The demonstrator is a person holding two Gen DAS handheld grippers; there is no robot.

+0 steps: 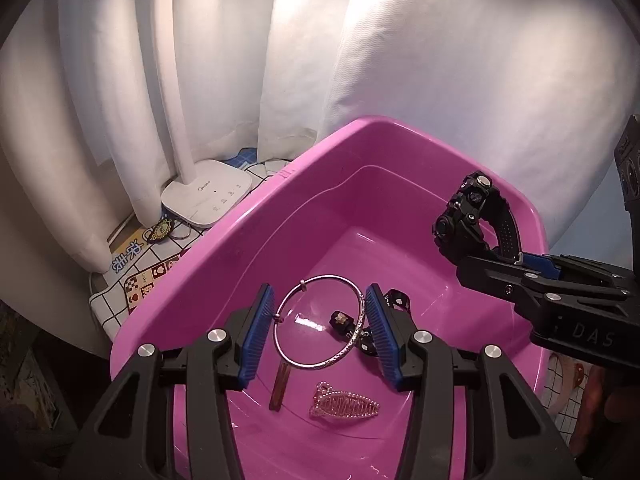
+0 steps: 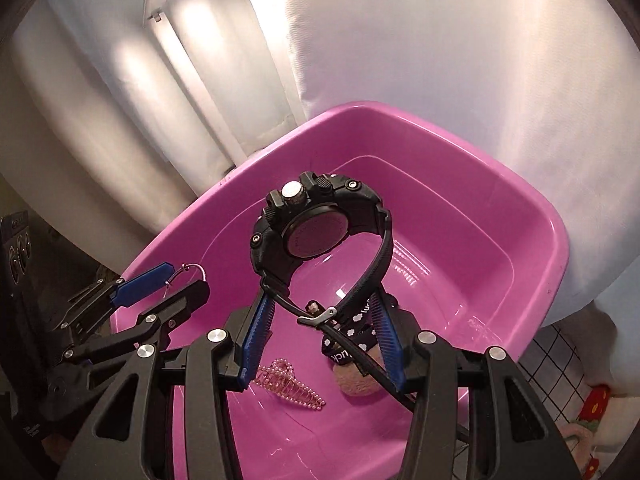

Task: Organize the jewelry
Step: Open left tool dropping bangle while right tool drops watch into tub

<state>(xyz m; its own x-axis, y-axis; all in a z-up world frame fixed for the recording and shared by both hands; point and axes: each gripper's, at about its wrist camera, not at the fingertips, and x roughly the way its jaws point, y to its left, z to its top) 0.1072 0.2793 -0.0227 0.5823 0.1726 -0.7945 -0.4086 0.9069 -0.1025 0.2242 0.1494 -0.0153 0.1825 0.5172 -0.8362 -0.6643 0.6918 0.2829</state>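
Silver bangle [image 1: 320,322] sitting clamped between left gripper [image 1: 320,330] blue pads, pads pressing its rim at 3 and 9 o'clock, hanging over pink basin [image 1: 248,248] interior; in right wrist view only a bit of bangle wire [image 2: 192,272] showing at that gripper's tips, at 9 o'clock of frame. Black watch [image 2: 316,224] being held by right gripper [image 2: 320,340], pads pinching the strap, watch case sticking up toward 12 o'clock above basin; from left wrist view watch [image 1: 472,216] hanging at 2 o'clock. Lying on basin floor: pearl hair clip [image 1: 346,404] at 6 o'clock of bangle, thin metal bar clip [image 1: 280,386] at 7 o'clock, black flower-print band [image 1: 360,326] at 3 o'clock partly behind pad, pinkish fuzzy ball [image 2: 360,380] only in right view. White lamp base [image 1: 206,198] standing outside basin at 10 o'clock on grid-pattern cloth [image 1: 120,280], white curtain [image 1: 440,60] hanging behind
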